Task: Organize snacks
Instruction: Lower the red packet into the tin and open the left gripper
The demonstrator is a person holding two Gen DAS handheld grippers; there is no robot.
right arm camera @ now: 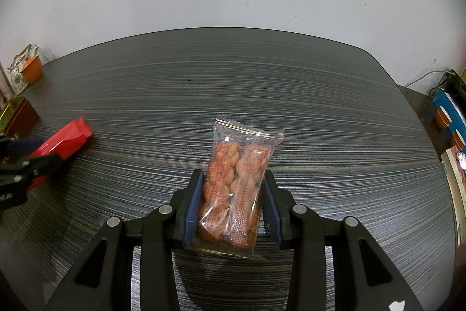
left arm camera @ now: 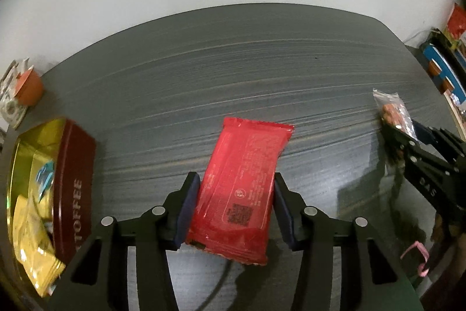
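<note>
While the red snack packet is being pinched by the left gripper beside the toffee tin and the clear peanut packet is being clamped by the right gripper above the table, either slick wrapper is possibly being held loosely enough to slip.

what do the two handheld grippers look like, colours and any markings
Both match: the left gripper and right gripper have matte black angular linkage arms with round silver pivot pins, and two fingers lined with dark blue pads. Seen from the left wrist view, the right gripper's arm carries small pale lettering, too blurred to read. No cables or sleeves show.
</note>
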